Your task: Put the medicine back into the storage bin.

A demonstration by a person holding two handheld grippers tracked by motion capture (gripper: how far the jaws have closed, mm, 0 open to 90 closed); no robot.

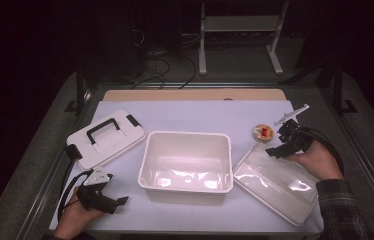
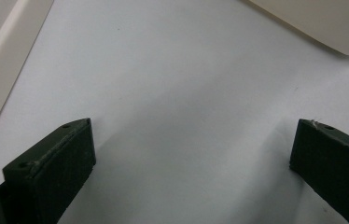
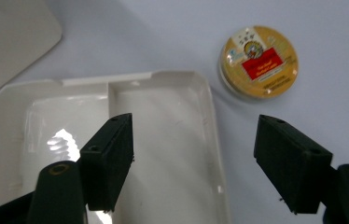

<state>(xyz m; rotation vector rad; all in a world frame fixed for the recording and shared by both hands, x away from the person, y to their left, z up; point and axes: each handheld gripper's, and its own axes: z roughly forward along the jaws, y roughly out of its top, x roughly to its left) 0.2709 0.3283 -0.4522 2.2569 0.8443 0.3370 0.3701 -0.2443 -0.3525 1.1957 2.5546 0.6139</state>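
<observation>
Under the right gripper point(image 3: 193, 163), spread wide, lies the tray point(image 3: 163, 121).

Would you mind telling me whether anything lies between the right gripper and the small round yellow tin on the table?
Nothing visible does. The right gripper hangs open over the far corner of the shallow clear plastic tray, and the small round yellow tin lies just beyond that corner on bare white table.

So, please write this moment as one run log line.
right gripper: open above tray | round tin: on table | left gripper: open, nothing held
</observation>
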